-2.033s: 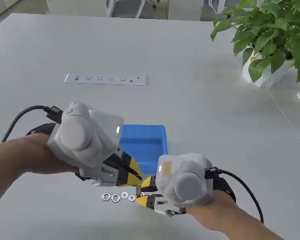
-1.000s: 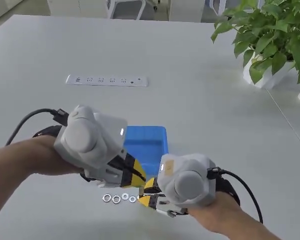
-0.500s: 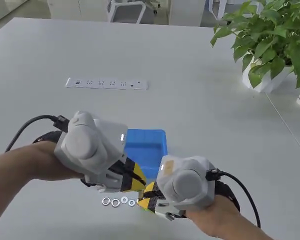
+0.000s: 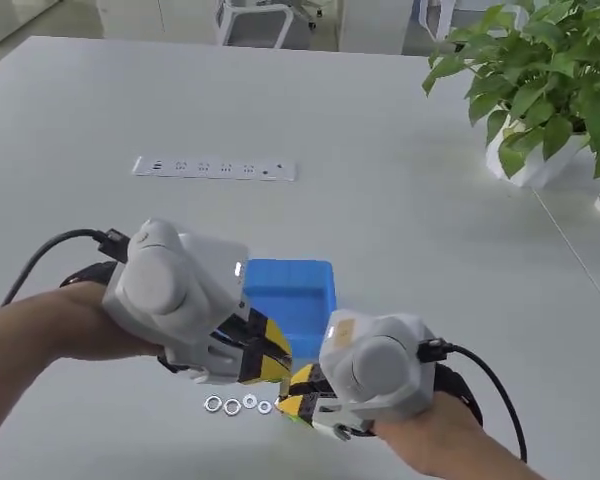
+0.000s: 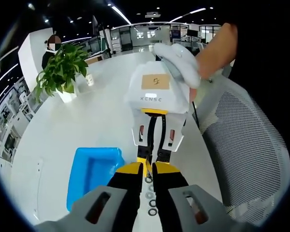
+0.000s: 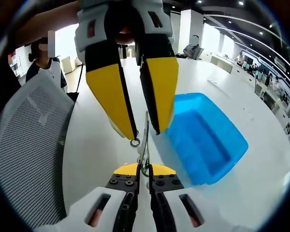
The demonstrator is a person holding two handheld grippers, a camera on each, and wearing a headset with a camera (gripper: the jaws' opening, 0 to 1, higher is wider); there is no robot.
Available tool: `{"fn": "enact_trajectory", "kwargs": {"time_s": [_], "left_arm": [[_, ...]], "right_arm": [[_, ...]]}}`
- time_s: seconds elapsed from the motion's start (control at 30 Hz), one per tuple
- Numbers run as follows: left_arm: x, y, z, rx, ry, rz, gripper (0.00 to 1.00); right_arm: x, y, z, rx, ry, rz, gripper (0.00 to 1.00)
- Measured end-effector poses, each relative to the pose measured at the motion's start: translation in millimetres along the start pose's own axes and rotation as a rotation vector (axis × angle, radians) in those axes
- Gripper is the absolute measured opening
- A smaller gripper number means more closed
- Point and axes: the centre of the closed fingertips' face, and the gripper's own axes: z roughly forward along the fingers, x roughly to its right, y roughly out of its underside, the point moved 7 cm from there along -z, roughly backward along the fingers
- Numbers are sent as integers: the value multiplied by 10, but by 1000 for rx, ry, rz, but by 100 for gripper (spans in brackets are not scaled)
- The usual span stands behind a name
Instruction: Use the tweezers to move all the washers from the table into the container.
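Left tongs edged lower (only slightly), nearer washers

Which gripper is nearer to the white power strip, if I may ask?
Left. The left gripper is on the person's side of the white power strip; the right gripper sits closer to the person, further right.

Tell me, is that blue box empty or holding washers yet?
Empty, as far as shown: the blue box has a bare floor, and washers lie on the table.
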Motion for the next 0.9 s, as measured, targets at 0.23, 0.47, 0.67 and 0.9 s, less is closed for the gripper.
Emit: {"fn": "enact_trajectory", "kwargs": {"time_s": [0.23,0.47,0.67,0.9], "left_arm": [[24,34,-63,19,-15,-35,16],[72,107,-122,65,-24,-114,23],[104,173,-178,135,-46,-197,29],[121,285,-266,196,-90,-279,41]], "right_arm": [[-4,-3,-6,-6,-1,-4,8],[-9,-25,-50,-11,-7,-3,8],[6,-65,-125,-9,2,-8,8],[50,-181,-257,3,14,-10,8]]}}
